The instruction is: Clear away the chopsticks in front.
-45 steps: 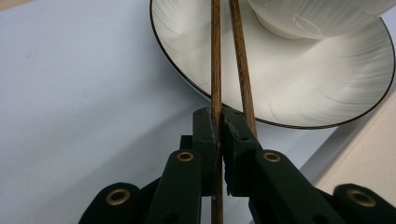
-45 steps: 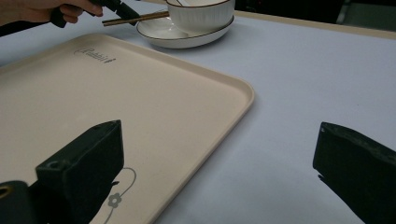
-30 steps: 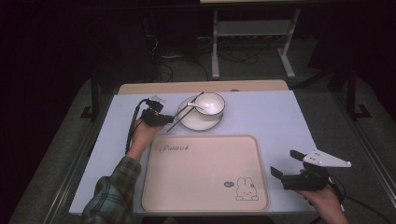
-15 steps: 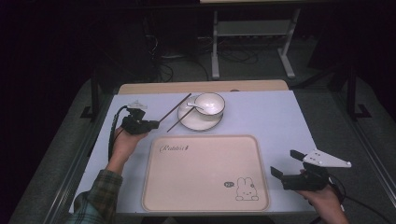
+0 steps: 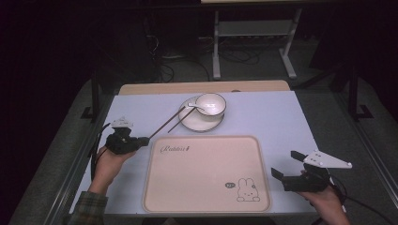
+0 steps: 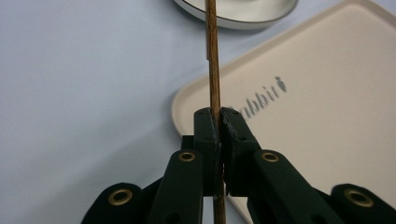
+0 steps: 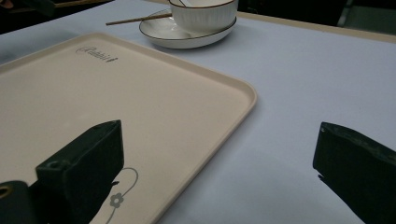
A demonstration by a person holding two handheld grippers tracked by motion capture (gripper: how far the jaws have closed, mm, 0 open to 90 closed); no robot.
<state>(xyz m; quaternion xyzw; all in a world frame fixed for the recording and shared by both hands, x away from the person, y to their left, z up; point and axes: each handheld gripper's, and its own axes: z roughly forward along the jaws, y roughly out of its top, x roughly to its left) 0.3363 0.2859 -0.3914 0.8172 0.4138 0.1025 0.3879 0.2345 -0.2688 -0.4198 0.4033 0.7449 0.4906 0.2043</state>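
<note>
My left gripper (image 5: 141, 140) is at the table's left, beside the tray's far left corner. It is shut on the near end of a brown chopstick (image 5: 167, 123), which slants up toward the white plate (image 5: 201, 123). In the left gripper view the jaws clamp the chopstick (image 6: 213, 70) tightly, with my left gripper (image 6: 219, 122) just over the tray's corner. A second chopstick (image 5: 180, 120) lies with its far end on the plate. A white bowl (image 5: 211, 104) with a spoon in it sits on that plate. My right gripper (image 5: 287, 167) hovers open at the tray's right near corner, with nothing between its fingers (image 7: 84, 163).
A beige tray (image 5: 206, 173) with a rabbit print lies at the table's front centre, its bare surface showing in the right gripper view (image 7: 93, 93). The bowl (image 7: 203, 14) and plate (image 7: 177, 35) stand beyond it. The table edge runs close behind both hands.
My left gripper has drawn back to the left and toward the person, taking the chopstick with it away from the plate. The right gripper has stayed still.
</note>
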